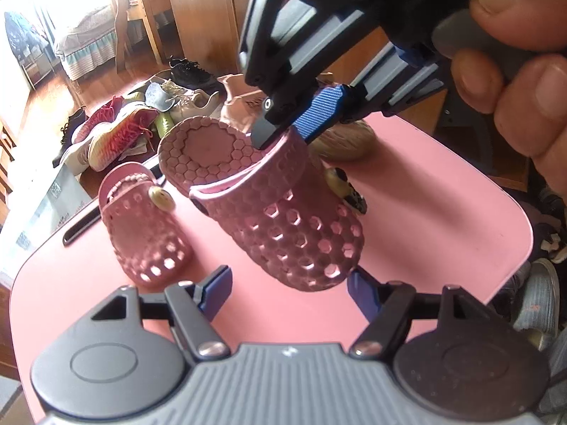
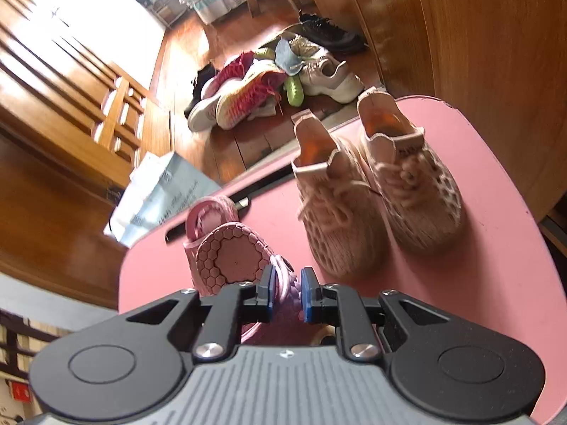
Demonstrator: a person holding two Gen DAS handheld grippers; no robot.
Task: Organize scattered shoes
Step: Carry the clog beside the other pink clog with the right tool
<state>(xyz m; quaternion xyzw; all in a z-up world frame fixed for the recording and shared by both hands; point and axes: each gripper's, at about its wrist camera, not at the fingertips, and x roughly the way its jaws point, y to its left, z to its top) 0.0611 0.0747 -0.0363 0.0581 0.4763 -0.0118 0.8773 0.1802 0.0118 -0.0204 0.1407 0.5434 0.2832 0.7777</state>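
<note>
Left wrist view: the pink table (image 1: 443, 212) carries two pink perforated clogs. The left clog (image 1: 141, 226) lies flat on its sole, toe toward the camera, heel strap away. The right clog (image 1: 269, 205) is tilted up, toe down near the table surface and hexagon-patterned sole facing left; its long axis runs from the raised heel down toward the camera. The right gripper (image 1: 283, 127) is clamped on the heel-end rim of this clog, with a person's hand (image 1: 514, 81) on its handle. The left gripper (image 1: 288, 287) has its jaws apart, flanking the toe without visible contact. A beige sneaker (image 1: 343, 138) sits behind the clogs.

Right wrist view: two beige mesh sneakers (image 2: 375, 191) stand side by side on the table, toes toward the camera. A pile of shoes (image 2: 265, 81) lies on the wooden floor (image 2: 219, 141) beyond.
</note>
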